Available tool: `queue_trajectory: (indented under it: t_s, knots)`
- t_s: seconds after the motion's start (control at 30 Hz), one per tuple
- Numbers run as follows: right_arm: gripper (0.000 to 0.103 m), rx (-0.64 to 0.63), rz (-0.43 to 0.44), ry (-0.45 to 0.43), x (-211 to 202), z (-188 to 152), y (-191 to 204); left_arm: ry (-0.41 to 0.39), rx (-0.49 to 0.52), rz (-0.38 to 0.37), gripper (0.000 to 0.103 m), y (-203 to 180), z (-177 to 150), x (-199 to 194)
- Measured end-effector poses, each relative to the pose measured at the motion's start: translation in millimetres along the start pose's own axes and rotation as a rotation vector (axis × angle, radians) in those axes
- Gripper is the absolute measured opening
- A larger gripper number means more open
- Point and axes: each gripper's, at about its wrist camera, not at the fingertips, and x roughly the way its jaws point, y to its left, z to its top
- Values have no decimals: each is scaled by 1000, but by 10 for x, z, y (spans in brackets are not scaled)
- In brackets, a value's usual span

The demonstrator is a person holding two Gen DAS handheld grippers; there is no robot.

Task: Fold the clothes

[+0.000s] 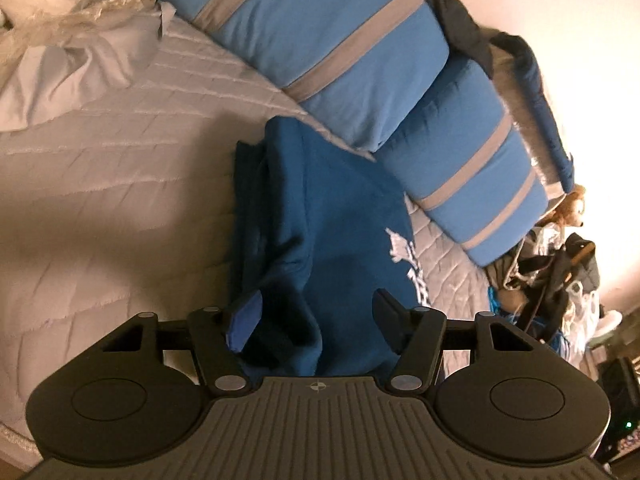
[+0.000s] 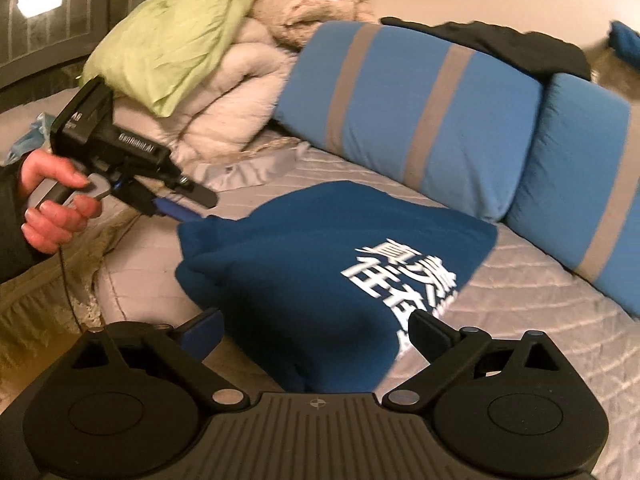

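Observation:
A dark blue sweatshirt (image 1: 320, 220) with white print lies folded on the quilted bed (image 1: 100, 200), close to the striped pillows. In the left wrist view my left gripper (image 1: 316, 320) stands part open over its near edge; cloth bunches between the fingers, but the blue pad shows bare. The right wrist view has the same sweatshirt (image 2: 304, 264) spread below my right gripper (image 2: 318, 332), whose jaws stand wide open with nothing pinched. There my left gripper (image 2: 200, 206), held by a hand (image 2: 52, 200), has its fingertips at the sweatshirt's raised far-left corner.
Two blue pillows with grey stripes (image 2: 420, 108) lean along the far side with dark clothing on top. A heap of cream blankets and a green cloth (image 2: 192, 40) fills the back left. Crumpled white sheets (image 1: 80, 52) lie at the far left; bags and clutter (image 1: 560, 280) sit off the bed's right edge.

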Motion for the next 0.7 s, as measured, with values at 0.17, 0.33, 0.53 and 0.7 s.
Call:
queue_trajectory:
  t_s: [0.17,0.33,0.53,0.7]
  knots:
    - [99,30,-4,-8,-9,-8,-63,20,35,48,23,-9,-15,3]
    - [99,38,-1,-15,-3,-19,-55,12,122,113,9,-87,-40,-149]
    - [99,44,0,-15,-46,-46,-104,20,122,136,8,33,-128,-224]
    - [99,86,-19,2,-19,-85,-206,56,182,225,8,42,-236,3]
